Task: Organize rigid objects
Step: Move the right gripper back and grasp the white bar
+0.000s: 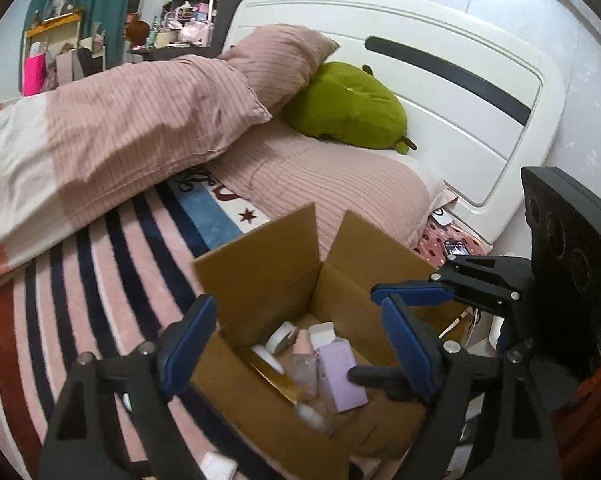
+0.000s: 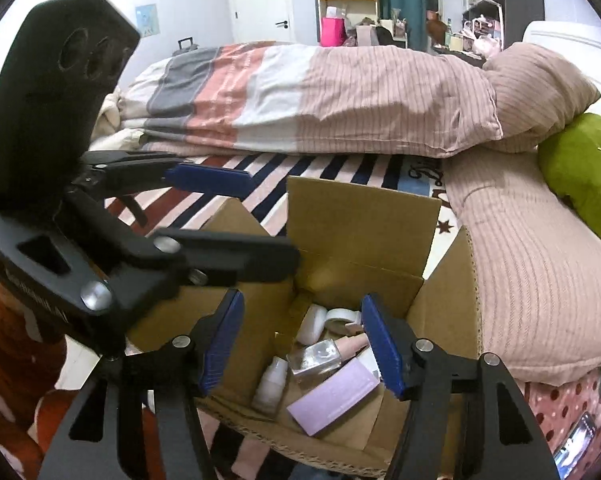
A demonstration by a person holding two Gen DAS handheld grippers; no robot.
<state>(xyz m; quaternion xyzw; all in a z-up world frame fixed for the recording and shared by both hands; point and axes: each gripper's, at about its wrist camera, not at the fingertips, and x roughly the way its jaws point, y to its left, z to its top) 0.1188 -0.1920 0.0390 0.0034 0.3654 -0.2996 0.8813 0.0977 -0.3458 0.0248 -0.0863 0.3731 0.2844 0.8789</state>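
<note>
An open cardboard box [image 1: 260,280] [image 2: 360,216] stands on the striped bedspread. Inside lie a lilac box [image 1: 342,378] [image 2: 334,396], a clear glass bottle [image 2: 316,358], a small white bottle [image 2: 270,384], a pink tube [image 2: 350,344] and white jars [image 1: 280,336] [image 2: 312,322]. My left gripper [image 1: 300,348] is open and empty, hovering over the box's near side. My right gripper [image 2: 302,346] is open and empty, above the box's contents. In the left wrist view, the right gripper [image 1: 408,300] enters from the right, over the box. In the right wrist view, the left gripper [image 2: 236,220] comes in from the left.
A rolled pink striped duvet [image 1: 120,120] [image 2: 340,100] lies across the bed behind the box. A pink pillow [image 2: 532,264] and green cushion [image 1: 348,104] sit by the white headboard [image 1: 460,92]. A phone [image 1: 456,248] [image 2: 576,444] lies on dotted fabric right of the box.
</note>
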